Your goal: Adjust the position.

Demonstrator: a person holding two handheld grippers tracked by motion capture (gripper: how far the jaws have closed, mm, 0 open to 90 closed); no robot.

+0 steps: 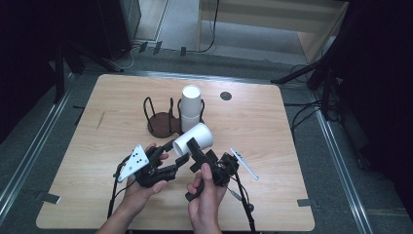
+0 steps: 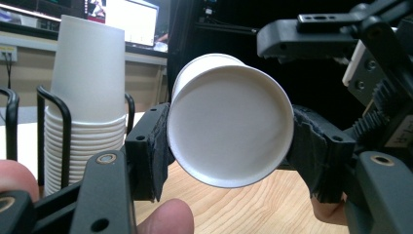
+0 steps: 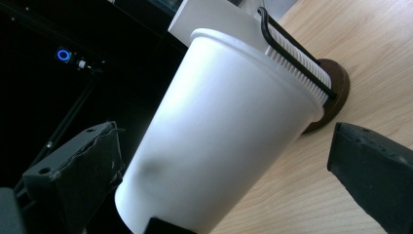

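A white paper cup lies on its side above the table, its base facing my left gripper's camera. My left gripper is shut on the cup's base end, with both pads pressed against its sides. My right gripper is open around the same cup farther along its body. One of its jaws sits close beside the cup wall, and the other jaw stands clearly apart from it. A person's hands hold both grippers at the table's near middle.
A black wire rack on a brown base stands behind the grippers. Its right bay holds a tall stack of white cups, and its left bay holds none. A dark round hole sits near the wooden table's far edge.
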